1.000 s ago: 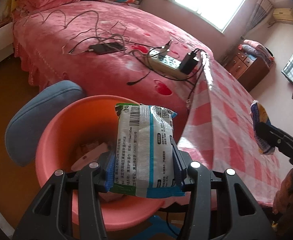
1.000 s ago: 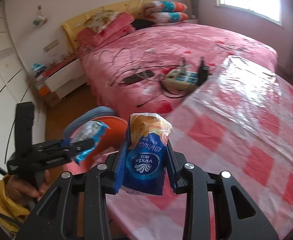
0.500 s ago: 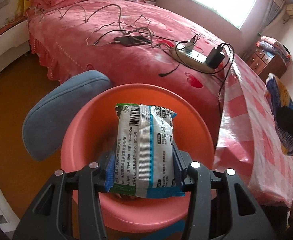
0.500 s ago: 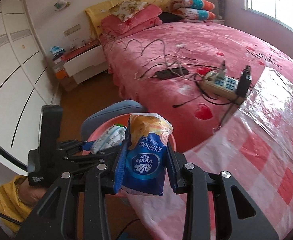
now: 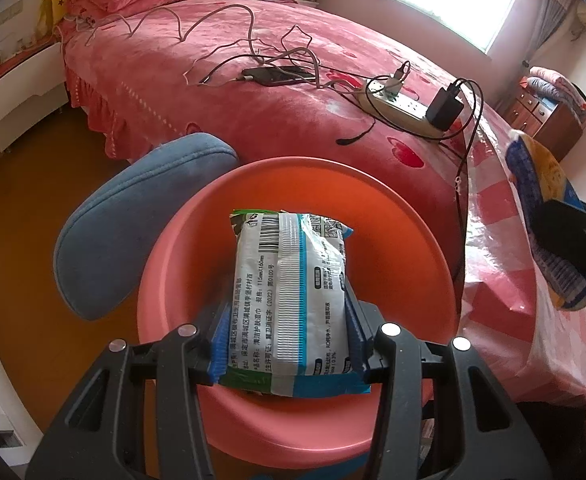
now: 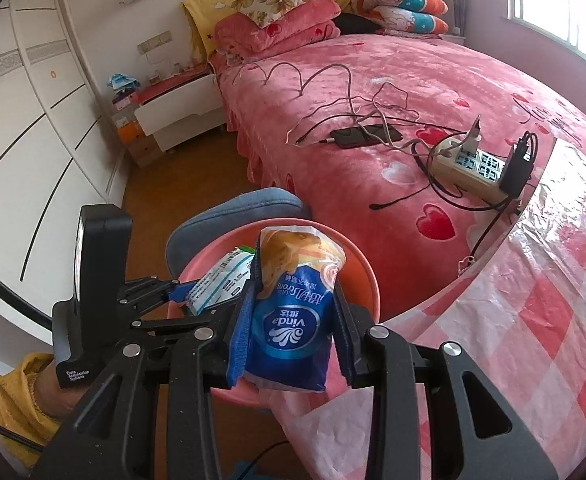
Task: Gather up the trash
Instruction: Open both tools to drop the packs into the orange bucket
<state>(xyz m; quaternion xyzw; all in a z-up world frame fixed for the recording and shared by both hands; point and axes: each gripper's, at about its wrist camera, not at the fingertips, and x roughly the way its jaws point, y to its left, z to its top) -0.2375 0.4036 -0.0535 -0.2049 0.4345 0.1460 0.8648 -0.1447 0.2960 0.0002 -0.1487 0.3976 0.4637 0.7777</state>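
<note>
Coral-pink basin (image 5: 393,200), blue tissue pack (image 6: 293,328), red-white checked tablecloth (image 6: 533,320).

1. Pink basin (image 5: 393,200): floor hidden behind wipes pack (image 5: 293,300) in the left tool (image 5: 287,344).
2. Basin's near rim masked by tool arms.
3. Pack print too small to read.
4. Tissue pack (image 6: 293,312) in the right tool (image 6: 291,340) covers the basin's right side.

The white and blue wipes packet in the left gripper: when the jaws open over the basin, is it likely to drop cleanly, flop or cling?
The wipes packet looks like a soft, plump film pouch that bulges between the left gripper pads, so it probably gives rather than staying rigid. Its glossy wrap suggests it slides free easily. It hangs over the pink basin, so it should land inside.
</note>
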